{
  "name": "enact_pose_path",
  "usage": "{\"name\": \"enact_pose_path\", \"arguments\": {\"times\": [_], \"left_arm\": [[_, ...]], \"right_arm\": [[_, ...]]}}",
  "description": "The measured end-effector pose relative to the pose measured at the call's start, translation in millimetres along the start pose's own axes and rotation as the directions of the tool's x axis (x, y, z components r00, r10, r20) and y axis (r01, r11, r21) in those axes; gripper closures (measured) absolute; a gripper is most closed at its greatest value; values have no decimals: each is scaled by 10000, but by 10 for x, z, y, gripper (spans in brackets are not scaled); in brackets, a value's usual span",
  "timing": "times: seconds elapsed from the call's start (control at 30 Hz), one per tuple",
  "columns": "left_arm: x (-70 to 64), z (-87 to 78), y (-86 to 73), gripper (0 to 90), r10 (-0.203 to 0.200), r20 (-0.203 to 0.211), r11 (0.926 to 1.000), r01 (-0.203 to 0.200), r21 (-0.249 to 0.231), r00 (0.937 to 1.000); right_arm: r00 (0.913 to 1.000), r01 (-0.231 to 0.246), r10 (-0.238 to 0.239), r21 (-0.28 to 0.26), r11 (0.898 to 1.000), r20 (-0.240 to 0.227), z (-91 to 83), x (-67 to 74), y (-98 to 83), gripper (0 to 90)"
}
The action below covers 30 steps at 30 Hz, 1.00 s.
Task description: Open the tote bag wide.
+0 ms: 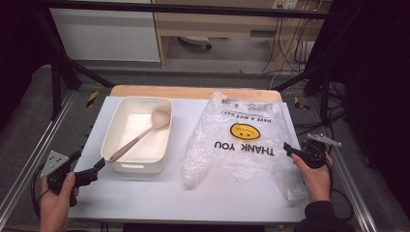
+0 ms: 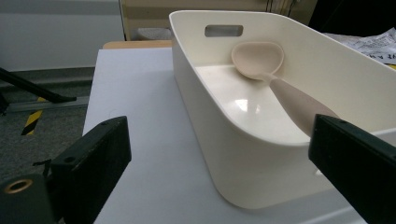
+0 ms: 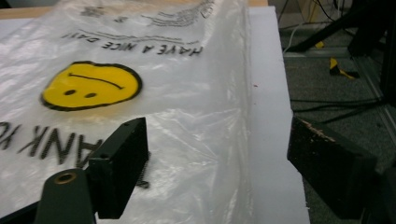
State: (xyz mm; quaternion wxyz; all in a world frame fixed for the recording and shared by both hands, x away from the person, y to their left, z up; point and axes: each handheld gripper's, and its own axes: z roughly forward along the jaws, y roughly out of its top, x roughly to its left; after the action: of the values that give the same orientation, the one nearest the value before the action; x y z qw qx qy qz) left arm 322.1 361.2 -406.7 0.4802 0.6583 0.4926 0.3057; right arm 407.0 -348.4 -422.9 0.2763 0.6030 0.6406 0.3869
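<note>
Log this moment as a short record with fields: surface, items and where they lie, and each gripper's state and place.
surface: white table top
tub: white plastic tub on the left half of the table, upright, handle slots in its end walls
spoon: beige spoon lying inside the tub, bowl toward the far end
bag: clear plastic bag spread flat on the right half, printed with a yellow smiley and THANK YOU
left gripper: left gripper open, near the tub's near left corner, holding nothing
right gripper: right gripper open, at the bag's right edge, nothing clamped
</note>
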Motion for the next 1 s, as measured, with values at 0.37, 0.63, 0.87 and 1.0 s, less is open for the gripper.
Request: {"name": "enact_pose_path", "arguments": {"times": [0.37,0.63,0.87,1.0], "left_arm": [[1,-8,0,55,-11,-34,10000,11,-1,10000],[-5,-9,1,55,-20,-7,10000,20,-22,10000],[-4,-10,1,55,-24,-58,10000,23,-23,10000],[-6,-14,0,55,-28,-60,10000,28,-15,10000]], "right_arm": [[9754,1702,-1642,286,9850,-1470,-175,562,-1,86],[9669,2293,-2179,777,9703,-1327,-270,635,-114,94],[9699,2213,-2051,1247,9672,-1310,-332,497,-239,106],[9696,2160,-1950,1424,9660,-1478,-394,460,-301,111]]}}
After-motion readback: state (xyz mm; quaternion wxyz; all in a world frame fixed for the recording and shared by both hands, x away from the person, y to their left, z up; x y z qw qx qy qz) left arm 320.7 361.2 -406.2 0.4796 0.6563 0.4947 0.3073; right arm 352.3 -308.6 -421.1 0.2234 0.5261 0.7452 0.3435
